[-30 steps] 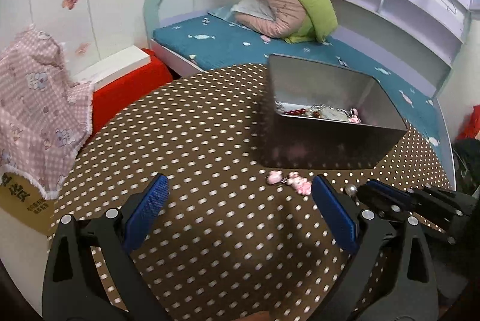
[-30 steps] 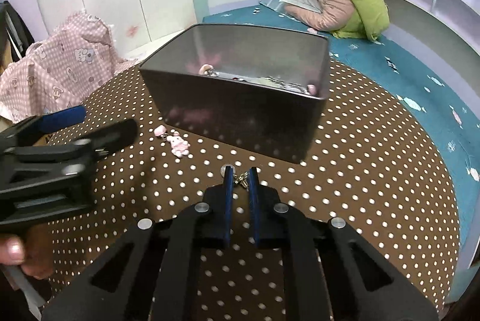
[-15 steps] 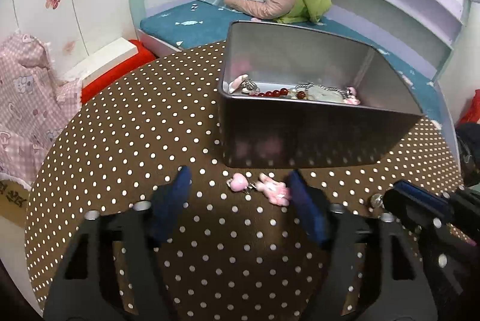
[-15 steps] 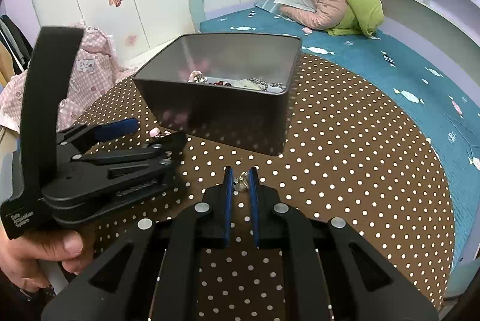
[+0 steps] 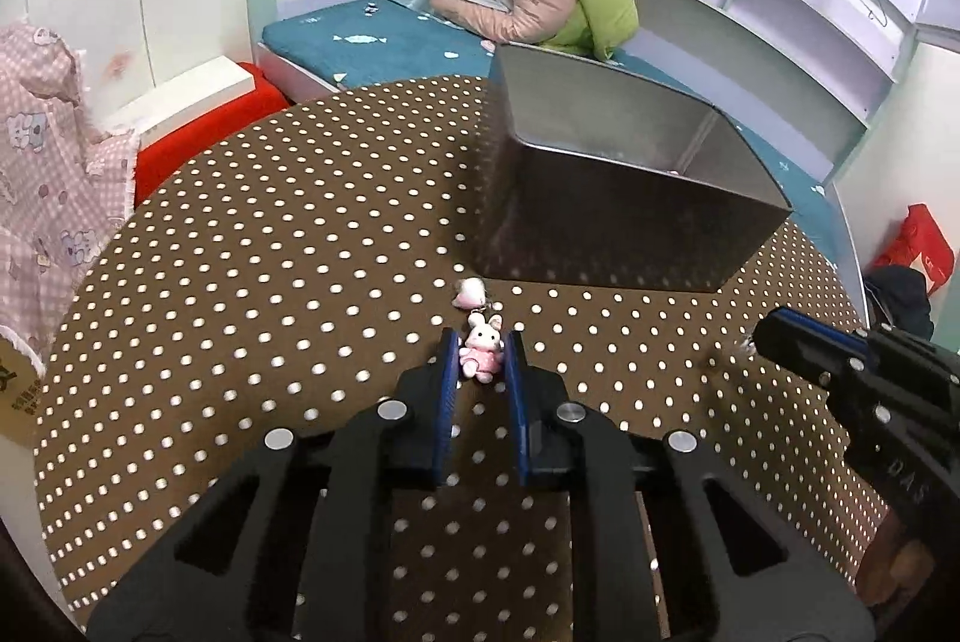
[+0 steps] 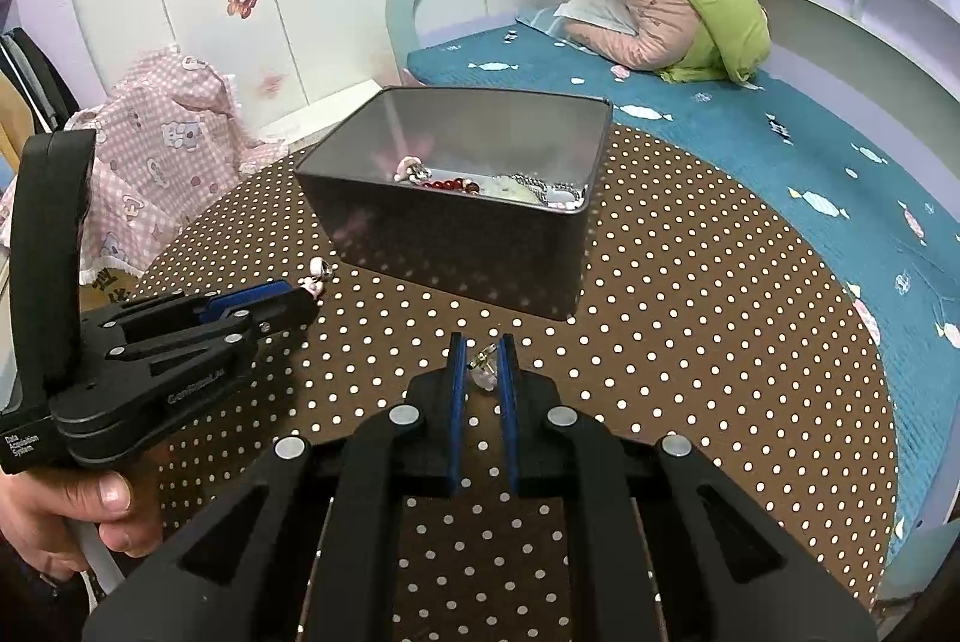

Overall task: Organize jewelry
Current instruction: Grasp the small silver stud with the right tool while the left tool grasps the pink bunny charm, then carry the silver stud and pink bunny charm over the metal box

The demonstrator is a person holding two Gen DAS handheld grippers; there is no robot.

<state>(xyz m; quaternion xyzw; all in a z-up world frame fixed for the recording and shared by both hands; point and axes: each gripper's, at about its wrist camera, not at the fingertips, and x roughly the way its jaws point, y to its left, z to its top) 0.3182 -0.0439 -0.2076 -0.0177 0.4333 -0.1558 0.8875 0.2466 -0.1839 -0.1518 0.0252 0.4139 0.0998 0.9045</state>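
Two blue-padded tongs work the brown polka-dot counter (image 5: 240, 282): left tongs (image 5: 478, 360) pinch a soft pink bunny charm (image 5: 482, 345); right tongs (image 6: 480, 372) pinch a small silvery trinket (image 6: 483, 369), beside the grey metal tin (image 6: 456, 246).

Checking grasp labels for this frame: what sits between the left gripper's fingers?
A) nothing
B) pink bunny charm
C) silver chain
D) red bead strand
B: in the left wrist view the pink bunny charm sits between the blue pads of the left gripper, which have closed in around it, on the dotted tablecloth just in front of the metal tin.
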